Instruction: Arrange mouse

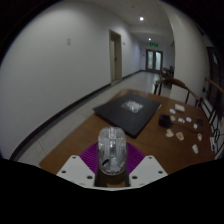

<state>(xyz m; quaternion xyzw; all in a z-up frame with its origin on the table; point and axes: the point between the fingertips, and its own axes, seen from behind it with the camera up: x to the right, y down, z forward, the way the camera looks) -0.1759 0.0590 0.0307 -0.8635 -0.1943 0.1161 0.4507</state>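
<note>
A grey, shiny computer mouse (110, 152) sits between my gripper's fingers, its long side pointing away from me. The purple pads (92, 158) press against it on both sides, so my gripper (110, 165) is shut on the mouse and holds it above the near edge of the wooden table (85, 140). A dark mouse mat (134, 108) lies flat on the table just beyond the fingers.
Small white scraps (185, 125) and a small dark object (165, 120) lie on the table to the right of the mat. Chairs (170, 88) stand at the far end. A long corridor with a door (116, 55) runs beyond.
</note>
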